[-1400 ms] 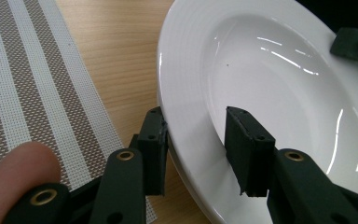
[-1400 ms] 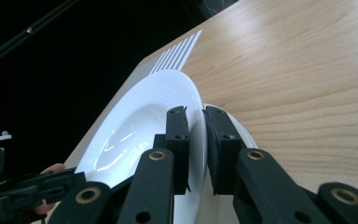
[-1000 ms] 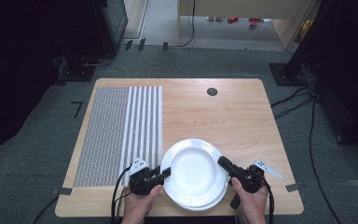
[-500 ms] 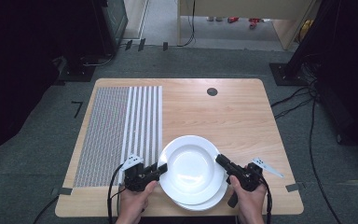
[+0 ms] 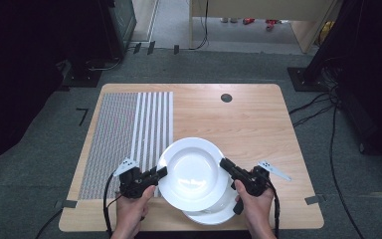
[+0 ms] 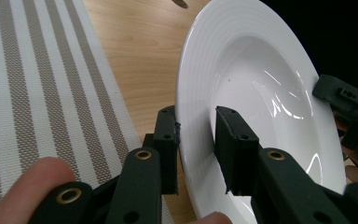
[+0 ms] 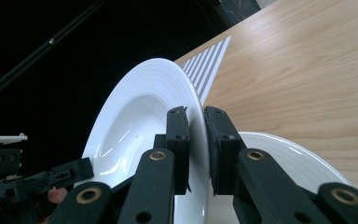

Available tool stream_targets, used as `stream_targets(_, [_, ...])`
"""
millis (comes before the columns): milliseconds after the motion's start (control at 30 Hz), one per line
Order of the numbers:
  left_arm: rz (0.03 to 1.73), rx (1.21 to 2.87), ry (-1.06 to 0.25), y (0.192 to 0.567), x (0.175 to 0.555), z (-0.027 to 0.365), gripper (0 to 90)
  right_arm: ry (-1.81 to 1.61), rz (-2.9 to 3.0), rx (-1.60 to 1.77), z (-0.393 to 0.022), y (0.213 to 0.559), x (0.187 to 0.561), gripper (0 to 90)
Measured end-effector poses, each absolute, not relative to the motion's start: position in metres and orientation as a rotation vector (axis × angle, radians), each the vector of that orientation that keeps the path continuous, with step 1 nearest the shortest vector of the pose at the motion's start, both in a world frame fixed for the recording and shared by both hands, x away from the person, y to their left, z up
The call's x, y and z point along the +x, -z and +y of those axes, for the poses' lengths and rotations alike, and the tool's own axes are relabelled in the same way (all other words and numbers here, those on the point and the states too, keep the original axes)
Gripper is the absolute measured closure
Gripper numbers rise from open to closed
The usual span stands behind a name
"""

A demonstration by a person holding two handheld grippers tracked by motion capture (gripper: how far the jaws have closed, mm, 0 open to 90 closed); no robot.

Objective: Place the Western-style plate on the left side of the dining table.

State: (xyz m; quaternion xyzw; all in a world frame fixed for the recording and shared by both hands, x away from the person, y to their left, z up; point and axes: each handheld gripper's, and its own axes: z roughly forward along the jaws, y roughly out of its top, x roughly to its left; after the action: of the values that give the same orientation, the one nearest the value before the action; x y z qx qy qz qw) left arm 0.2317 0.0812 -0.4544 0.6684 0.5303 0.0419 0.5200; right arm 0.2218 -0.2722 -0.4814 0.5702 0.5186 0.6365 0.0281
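A white deep plate (image 5: 194, 172) hangs lifted above the table's front edge, held at both sides. My left gripper (image 5: 161, 173) is shut on its left rim; in the left gripper view the jaws (image 6: 196, 140) straddle the plate's (image 6: 261, 84) edge. My right gripper (image 5: 225, 164) is shut on the right rim, and its jaws (image 7: 196, 135) pinch the plate (image 7: 135, 126) tightly. A second white plate (image 5: 214, 215) lies flat on the table beneath, partly covered by the lifted one and seen again (image 7: 289, 163) below the right jaws.
A grey striped placemat (image 5: 124, 134) covers the left part of the wooden table (image 5: 248, 119). A black round cable hole (image 5: 226, 97) sits near the far edge. Cables and dark equipment stand on the floor around the table.
Both grippers have carried the top plate up and to the left, toward the placemat. More of the lower plate now shows at the front.
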Motion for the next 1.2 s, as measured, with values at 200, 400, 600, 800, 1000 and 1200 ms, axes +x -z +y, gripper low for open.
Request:
stream_targets(200, [1.279,1.59,-0.113,0.447,0.236,0.094,71.6,-1.978,1.624,1.746,-0.261,0.473,0.231,82.2])
stream_targets(400, [1.294,1.573,-0.128,0.439,0.241,0.109,71.5,-1.997,1.65,1.724,-0.245,0.463,0.244,82.5])
stream_targets(600, [1.317,1.552,-0.136,0.434,0.247,0.125,71.5,-2.004,1.678,1.711,-0.227,0.455,0.256,82.6])
stream_targets(800, [1.333,1.541,-0.151,0.429,0.253,0.139,71.4,-2.011,1.691,1.698,-0.215,0.451,0.265,82.8])
stream_targets(1000, [1.348,1.532,-0.173,0.423,0.263,0.153,71.0,-2.018,1.709,1.692,-0.2,0.443,0.276,83.1])
stream_targets(1200, [1.364,1.51,-0.177,0.42,0.271,0.163,70.9,-2.028,1.721,1.714,-0.188,0.437,0.287,83.5])
